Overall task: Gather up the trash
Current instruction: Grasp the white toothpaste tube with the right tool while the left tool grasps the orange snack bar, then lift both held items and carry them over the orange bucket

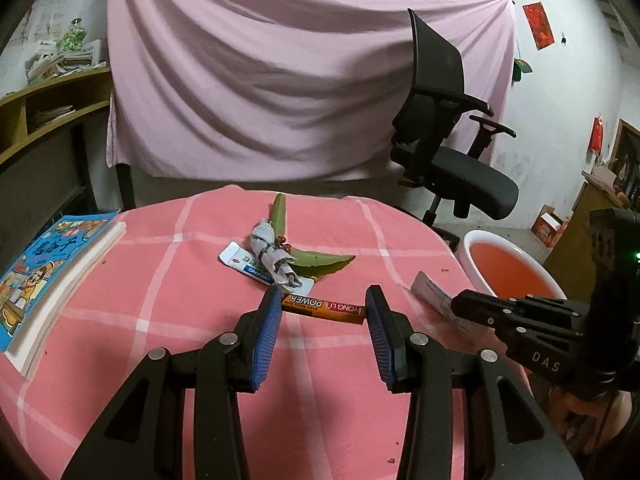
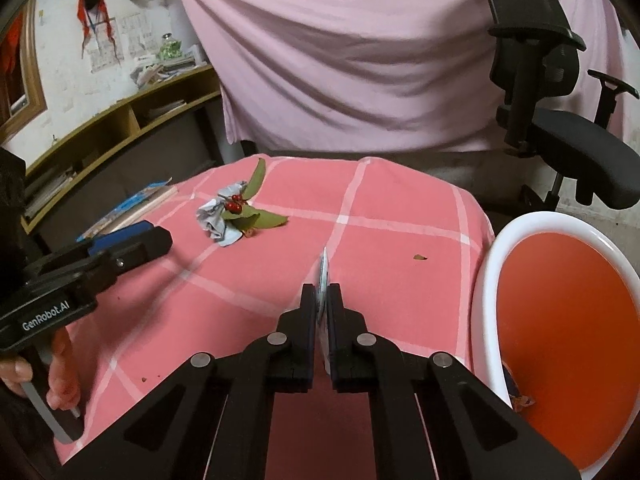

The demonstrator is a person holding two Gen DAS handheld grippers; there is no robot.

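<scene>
A pink sheet (image 1: pixel 280 80) hangs across the back of the room, and a black office chair (image 1: pixel 452 148) stands in front of it on the right. Nearer, a table under a pink checked cloth (image 1: pixel 192 320) fills the middle. Just off its right edge stands a white bin (image 2: pixel 486 300) with an orange inside. A stack of books (image 1: pixel 44 280) with a blue cartoon cover lies on the table's left side.

The left gripper (image 1: pixel 322 312) hangs low over the cloth with its blue-padded fingers (image 1: pixel 266 332) spread wide. A battery (image 1: pixel 324 309) in an orange and black wrapper lies crosswise between the tips; whether the pads touch its ends is not clear. The right gripper (image 2: pixel 323 292) is pressed together on a thin white card (image 2: pixel 323 272), held on edge above the cloth, close to the bin.

Farther back on the table sits a small heap of rubbish: a crumpled grey paper wad (image 1: pixel 272 252) lying across a flat white and blue packet (image 1: pixel 248 266), with green leaves (image 1: pixel 320 265) beside and behind it and a few red berries (image 2: pixel 233 205) at the wad. A tiny brown scrap (image 2: pixel 419 257) lies alone on the cloth towards the bin.
</scene>
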